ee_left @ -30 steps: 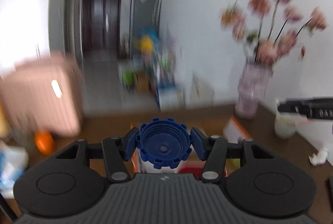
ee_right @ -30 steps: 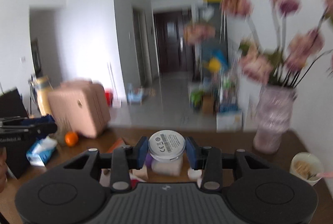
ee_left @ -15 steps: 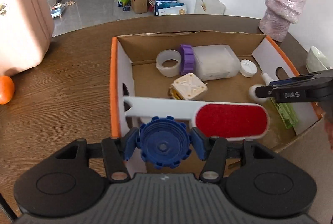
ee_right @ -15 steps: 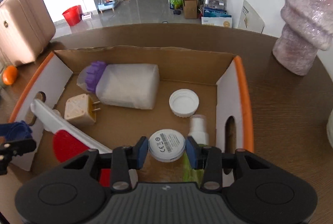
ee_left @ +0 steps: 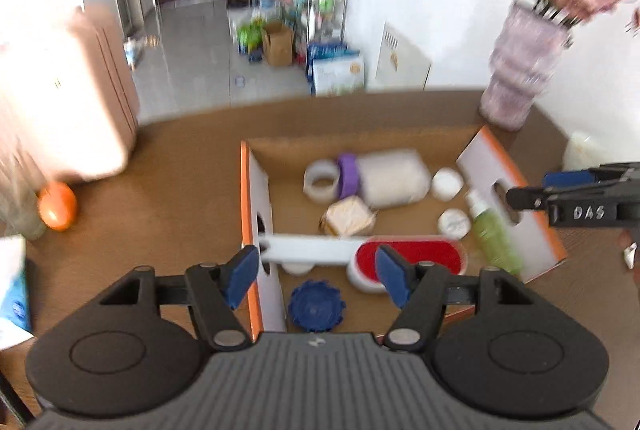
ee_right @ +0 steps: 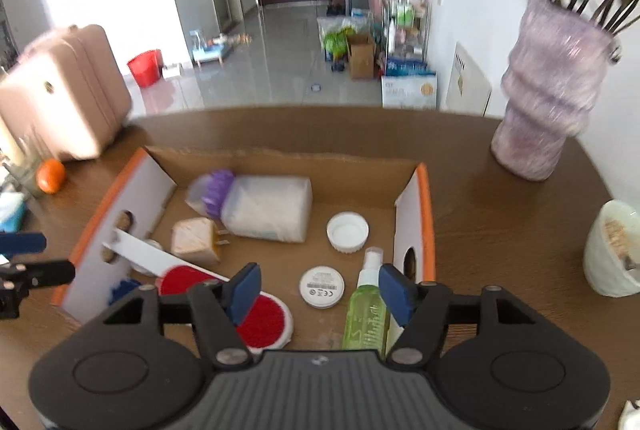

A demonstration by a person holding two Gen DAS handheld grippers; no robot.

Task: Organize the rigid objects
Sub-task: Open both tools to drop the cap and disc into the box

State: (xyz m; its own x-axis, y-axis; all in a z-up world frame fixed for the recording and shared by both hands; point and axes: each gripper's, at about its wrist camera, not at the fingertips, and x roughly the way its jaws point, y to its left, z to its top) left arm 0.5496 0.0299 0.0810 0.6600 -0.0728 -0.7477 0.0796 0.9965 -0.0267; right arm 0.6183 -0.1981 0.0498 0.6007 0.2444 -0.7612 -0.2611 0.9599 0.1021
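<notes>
Above the cardboard box on the bench, both claws release.
"DAS" marks the right claw; its jaws, like the left claw's, are opening, empty. Blue cap and labelled white disc lie inside; the disc's print is unreadable.

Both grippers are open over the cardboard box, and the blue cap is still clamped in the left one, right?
No. The left wrist view shows the blue cap lying loose in the cardboard box, below the empty left gripper. The right gripper is open too; both jaws are opening.
</notes>
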